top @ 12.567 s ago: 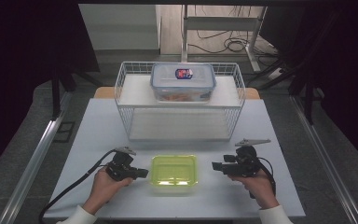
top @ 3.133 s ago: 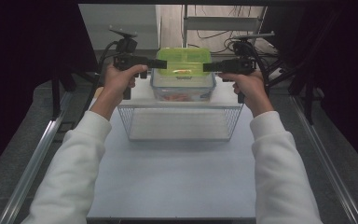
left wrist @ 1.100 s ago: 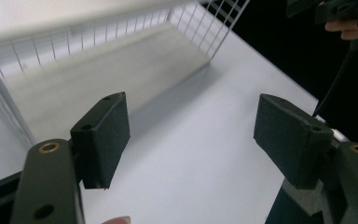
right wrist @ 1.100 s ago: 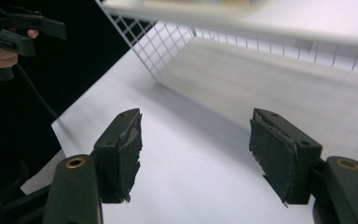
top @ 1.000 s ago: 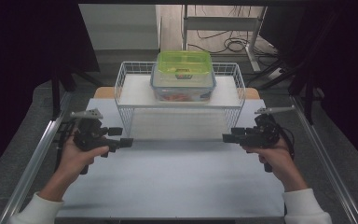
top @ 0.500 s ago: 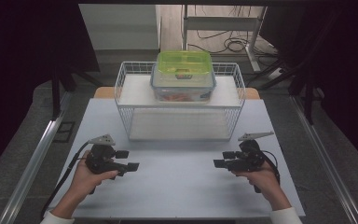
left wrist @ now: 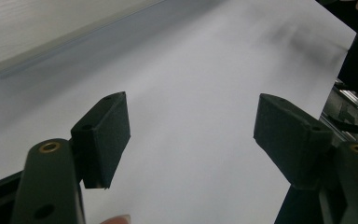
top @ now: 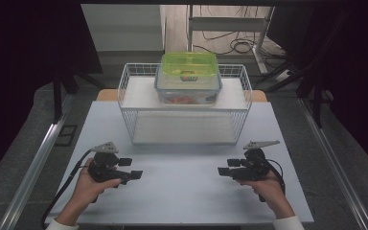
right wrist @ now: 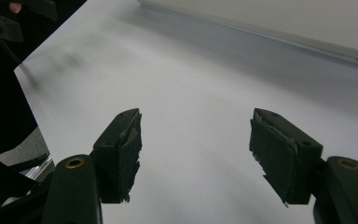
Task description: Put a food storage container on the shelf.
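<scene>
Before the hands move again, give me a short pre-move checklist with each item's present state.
1. Green-lidded container sits stacked on the clear container: ok.
2. Stack rests on the wire basket: ok.
3. Left gripper jaws open, nothing between them: ok.
4. Right gripper jaws open, nothing between them: ok.
5. Both grippers low over bare table, apart from the basket: ok.
6. Green-lidded container seated squarely: cannot tell.

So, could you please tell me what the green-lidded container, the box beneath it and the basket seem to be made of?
The green-lidded container looks like translucent glossy plastic: light passes through the lid. The clear box under it also seems plastic; reddish contents show through its wall. The basket appears to be white-coated metal wire, judging by its thin open grid.
</scene>
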